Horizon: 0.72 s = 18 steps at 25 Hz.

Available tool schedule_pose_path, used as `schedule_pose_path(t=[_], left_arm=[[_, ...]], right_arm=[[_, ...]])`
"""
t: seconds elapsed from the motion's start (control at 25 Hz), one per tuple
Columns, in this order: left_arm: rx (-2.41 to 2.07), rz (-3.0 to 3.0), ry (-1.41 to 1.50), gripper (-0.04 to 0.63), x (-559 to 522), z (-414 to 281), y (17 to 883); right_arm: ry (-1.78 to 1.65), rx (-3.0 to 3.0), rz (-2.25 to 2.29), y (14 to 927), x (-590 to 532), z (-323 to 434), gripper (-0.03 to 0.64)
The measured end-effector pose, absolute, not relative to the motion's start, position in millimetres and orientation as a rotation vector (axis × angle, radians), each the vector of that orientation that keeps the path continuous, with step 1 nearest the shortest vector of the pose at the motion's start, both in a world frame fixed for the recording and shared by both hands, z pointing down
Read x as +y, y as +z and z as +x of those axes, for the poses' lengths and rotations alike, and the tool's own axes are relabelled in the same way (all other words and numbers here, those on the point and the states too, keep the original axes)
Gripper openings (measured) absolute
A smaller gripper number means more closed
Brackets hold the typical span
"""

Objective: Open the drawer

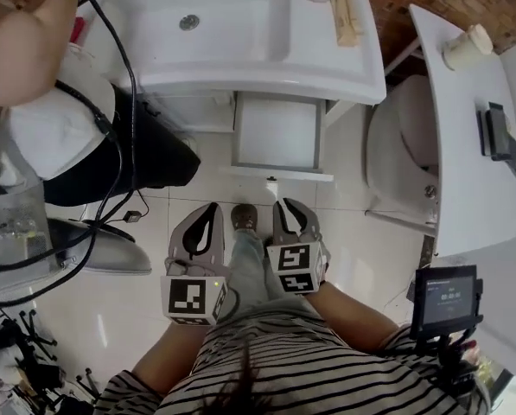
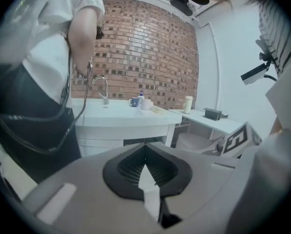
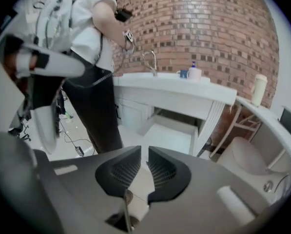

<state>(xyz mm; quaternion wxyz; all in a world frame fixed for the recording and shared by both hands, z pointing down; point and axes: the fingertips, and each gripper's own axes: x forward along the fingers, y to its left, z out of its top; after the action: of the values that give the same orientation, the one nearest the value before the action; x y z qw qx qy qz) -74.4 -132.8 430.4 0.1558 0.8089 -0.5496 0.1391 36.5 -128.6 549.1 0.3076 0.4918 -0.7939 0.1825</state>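
Observation:
The white drawer [image 1: 277, 132] stands pulled out from under the sink counter [image 1: 327, 76], its inside bare and its front panel [image 1: 275, 173] nearest me. It also shows in the right gripper view, where the drawer [image 3: 172, 130] sits ahead and slightly right. Both grippers hang above the tiled floor, short of the drawer front and touching nothing. My left gripper [image 1: 211, 207] [image 2: 145, 147] has its tips together and is empty. My right gripper [image 1: 289, 204] [image 3: 144, 152] shows a narrow gap between its pads, with nothing in it.
A person [image 1: 33, 102] with trailing cables [image 1: 119, 145] stands at the left by the sink basin [image 1: 206, 24]. A toilet [image 1: 404, 145] and a white side table [image 1: 465, 119] with a cup and a black device are on the right. My shoe [image 1: 244, 219] is between the grippers.

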Motion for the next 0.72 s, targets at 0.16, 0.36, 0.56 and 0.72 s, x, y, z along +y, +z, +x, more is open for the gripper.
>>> schedule_pose_path(t=[0.16, 0.36, 0.56, 0.72], left_arm=[[-1.597, 2.353, 0.405, 0.014, -95, -79, 364], [-1.623, 2.421, 0.358, 0.015, -45, -86, 307], [-1.582, 2.53, 0.271, 0.014, 16, -89, 269], [-1.528, 2.592, 0.232, 0.015, 84, -103, 252]], right_arm=[[0.385, -2.24, 1.255, 431, -79, 47, 0.004], [0.339, -2.335, 1.314, 343, -19, 49, 0.003], [0.23, -2.374, 1.435, 289, 43, 34, 0.003], [0.258, -2.365, 1.496, 270, 111, 13, 0.002]])
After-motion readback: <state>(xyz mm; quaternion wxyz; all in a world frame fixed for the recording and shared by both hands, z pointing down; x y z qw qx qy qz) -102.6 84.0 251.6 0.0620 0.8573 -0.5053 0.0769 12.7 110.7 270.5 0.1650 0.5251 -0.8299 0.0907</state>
